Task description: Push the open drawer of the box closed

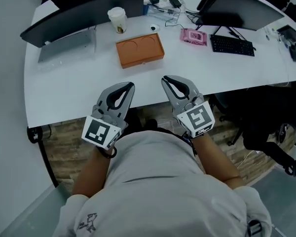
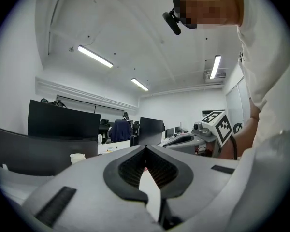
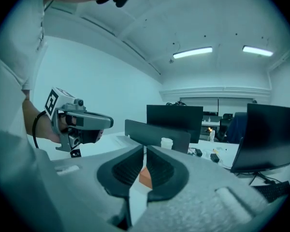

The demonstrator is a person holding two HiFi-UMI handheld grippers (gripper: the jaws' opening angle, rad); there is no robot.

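An orange box (image 1: 139, 51) with two round dents in its lid lies on the white table (image 1: 74, 90), well beyond both grippers. A small pull shows on its near side; I cannot tell how far the drawer stands out. My left gripper (image 1: 129, 86) hovers over the table's front edge, jaws together and empty, its tips (image 2: 145, 147) meeting. My right gripper (image 1: 166, 79) is beside it, jaws closed to a thin slit (image 3: 144, 149) with nothing held. A sliver of the orange box (image 3: 145, 177) shows through that slit.
A paper cup (image 1: 117, 19) stands behind the box. A pink item (image 1: 193, 36) and a black keyboard (image 1: 232, 45) lie to the right. Dark monitors (image 1: 84, 14) (image 1: 241, 8) line the back. An office chair (image 1: 266, 127) sits under the table's right side.
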